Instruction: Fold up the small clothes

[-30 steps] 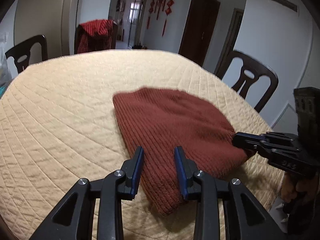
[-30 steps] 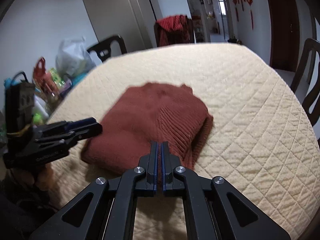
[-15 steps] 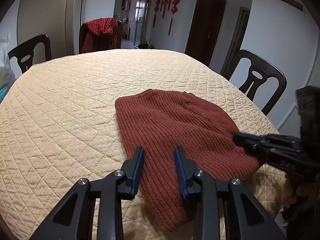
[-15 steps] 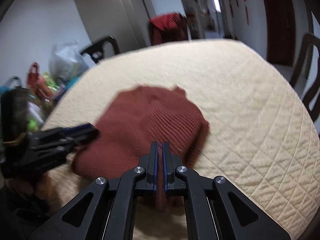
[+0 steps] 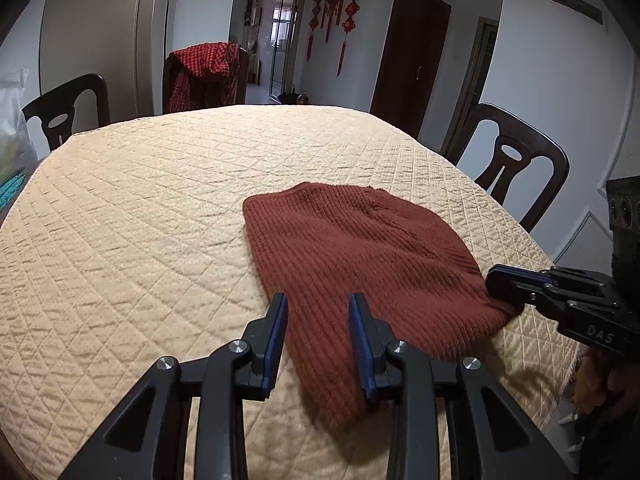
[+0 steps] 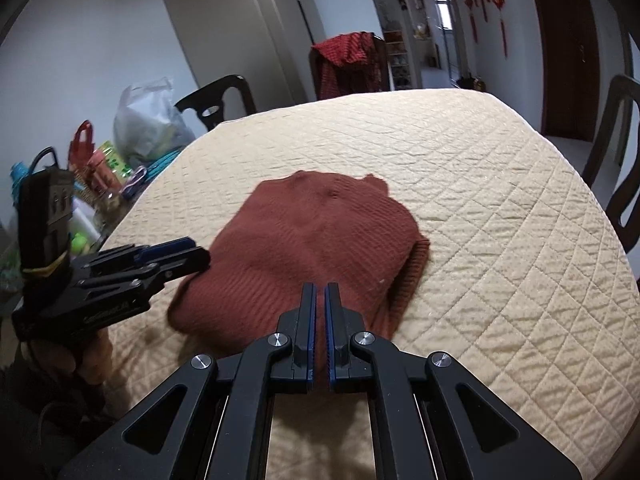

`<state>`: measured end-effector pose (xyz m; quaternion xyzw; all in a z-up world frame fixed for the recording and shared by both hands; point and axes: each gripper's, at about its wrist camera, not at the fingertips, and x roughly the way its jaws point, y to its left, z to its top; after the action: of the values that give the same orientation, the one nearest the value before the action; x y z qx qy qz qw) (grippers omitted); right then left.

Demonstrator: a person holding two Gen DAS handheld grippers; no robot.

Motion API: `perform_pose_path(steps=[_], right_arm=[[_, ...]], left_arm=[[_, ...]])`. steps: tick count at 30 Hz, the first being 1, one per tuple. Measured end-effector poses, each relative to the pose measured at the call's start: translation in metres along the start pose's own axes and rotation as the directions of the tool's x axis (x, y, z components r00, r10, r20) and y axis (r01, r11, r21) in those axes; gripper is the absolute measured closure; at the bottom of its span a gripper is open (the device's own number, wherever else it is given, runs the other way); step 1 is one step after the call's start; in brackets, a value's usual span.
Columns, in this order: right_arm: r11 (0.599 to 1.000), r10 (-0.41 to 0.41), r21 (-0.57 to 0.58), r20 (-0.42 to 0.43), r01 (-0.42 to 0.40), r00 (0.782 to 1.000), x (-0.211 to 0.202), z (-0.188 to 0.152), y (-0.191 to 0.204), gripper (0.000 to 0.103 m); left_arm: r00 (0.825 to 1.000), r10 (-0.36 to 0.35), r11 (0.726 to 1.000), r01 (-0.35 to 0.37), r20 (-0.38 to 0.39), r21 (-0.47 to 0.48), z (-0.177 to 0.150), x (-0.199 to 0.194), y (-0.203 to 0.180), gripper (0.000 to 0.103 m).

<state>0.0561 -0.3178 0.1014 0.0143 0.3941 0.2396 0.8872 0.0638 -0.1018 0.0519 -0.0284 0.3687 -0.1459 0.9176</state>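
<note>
Knitted rust-red garment (image 5: 360,248) lies already doubled over on the quilted bench (image 5: 140,200), at its near edge. It looks soft, light and floppy — a ribbed knit likely to sag and stretch if lifted by one point, so the thick near hem or a corner is the place to pinch. Left tongs (image 5: 318,322) stand parted above the cloth, grasping nothing. Right tongs (image 6: 320,312) are nearly clenched, a sliver of gap, empty.

occluded: your right gripper (image 6: 320,300) hides the knit garment's (image 6: 312,236) near edge | blurred: left gripper (image 6: 176,258) beside garment | cropped: chair (image 6: 624,160) right of garment
</note>
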Motion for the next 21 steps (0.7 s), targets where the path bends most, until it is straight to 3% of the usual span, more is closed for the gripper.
perform_pose_path(steps=[7, 21], right_arm=[[1.0, -0.007, 0.014, -0.075, 0.008, 0.997, 0.015, -0.015, -0.008, 0.1], [1.0, -0.008, 0.025, -0.083, 0.01, 0.996, 0.014, -0.017, -0.011, 0.103]], left_arm=[[1.0, 0.0, 1.0, -0.001, -0.016, -0.01, -0.013, -0.003, 0.0, 0.069], [0.999, -0.025, 0.999, 0.025, -0.03, -0.024, -0.016, 0.005, 0.003, 0.069]])
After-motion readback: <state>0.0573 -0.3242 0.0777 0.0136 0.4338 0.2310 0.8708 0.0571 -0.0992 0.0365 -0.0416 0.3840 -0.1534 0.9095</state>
